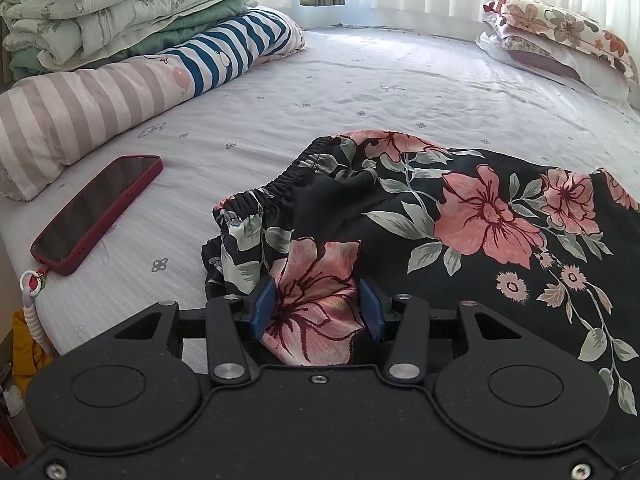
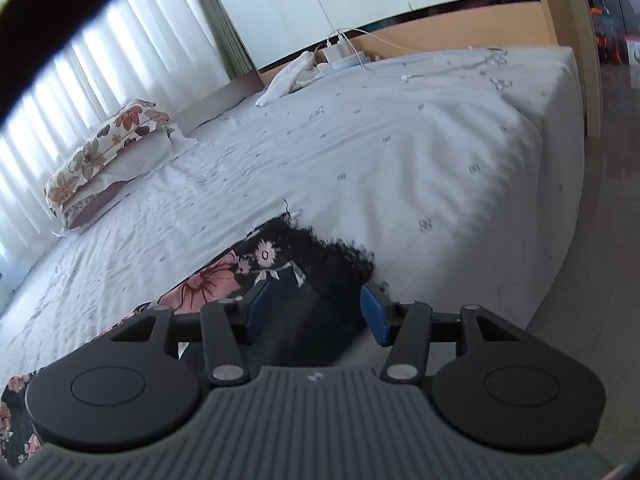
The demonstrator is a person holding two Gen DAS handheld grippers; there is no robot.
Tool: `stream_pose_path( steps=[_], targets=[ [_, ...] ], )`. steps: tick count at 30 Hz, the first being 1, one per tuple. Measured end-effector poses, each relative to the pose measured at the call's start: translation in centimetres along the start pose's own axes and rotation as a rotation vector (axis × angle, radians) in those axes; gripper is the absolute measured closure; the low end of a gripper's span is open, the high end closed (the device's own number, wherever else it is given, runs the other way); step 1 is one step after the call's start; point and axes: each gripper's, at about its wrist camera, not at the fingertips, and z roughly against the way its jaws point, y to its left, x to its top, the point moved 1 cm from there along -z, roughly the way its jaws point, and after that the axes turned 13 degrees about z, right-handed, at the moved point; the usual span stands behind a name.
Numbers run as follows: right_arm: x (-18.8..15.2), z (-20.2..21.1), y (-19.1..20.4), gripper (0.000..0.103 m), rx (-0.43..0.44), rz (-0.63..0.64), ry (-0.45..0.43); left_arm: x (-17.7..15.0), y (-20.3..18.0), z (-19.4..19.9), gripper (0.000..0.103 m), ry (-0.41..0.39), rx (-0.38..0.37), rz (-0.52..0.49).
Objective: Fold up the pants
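Between your left gripper [image 1: 318, 306] pads sits a pinched fold of the pants [image 1: 460, 216], anchoring them on the bed [image 1: 320, 80], while your right gripper [image 2: 316, 312], half open at 3 o'clock, straddles the hem ungripped.

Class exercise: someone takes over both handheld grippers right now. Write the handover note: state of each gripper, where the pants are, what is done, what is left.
Left gripper: fingers apart, a bunch of the floral pants sits between them near the elastic waistband; a firm grip cannot be confirmed.
Right gripper: fingers standing wide at the dark leg end; fabric lies between them, not pinched.
Pants: spread sideways on the bed sheet, near its front edge, still rumpled at the waist.
Nearby: a red phone lies left of the waistband; keep clear of it.
Done: pants laid out. Left: no finished fold shows; grasp both ends and fold.
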Motion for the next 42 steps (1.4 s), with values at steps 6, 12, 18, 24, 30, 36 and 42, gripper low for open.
stream_pose_path(
  steps=[6,12,18,24,30,36,42],
  targets=[
    [-1.4,-1.5,1.0,0.036,0.011,0.012,0.038,-0.1,0.0,0.0,0.056,-0.006,0.001,-0.004],
    [-1.8,-1.5,4.0,0.036,0.027,0.076,0.010,-0.1,0.0,0.0,0.056,-0.005,0.002,-0.002],
    [-2.2,-0.5,5.6,0.036,-0.003,0.145,-0.023,-0.1,0.0,0.0,0.056,-0.006,0.000,-0.005],
    [-3.8,0.5,3.8,0.036,-0.035,0.056,0.003,-0.2,0.1,0.0,0.056,-0.008,-0.004,-0.007],
    [-4.3,0.3,5.2,0.036,0.011,0.089,0.000,-0.4,-0.1,0.1,0.054,-0.018,0.002,-0.015],
    [-3.7,-1.9,4.5,0.042,0.020,-0.048,0.031,-0.2,0.2,0.0,0.054,-0.010,-0.011,-0.008],
    [-3.0,-2.6,3.0,0.044,-0.095,-0.054,-0.010,-0.4,0.2,-0.1,0.053,-0.019,-0.012,-0.010]
  ],
)
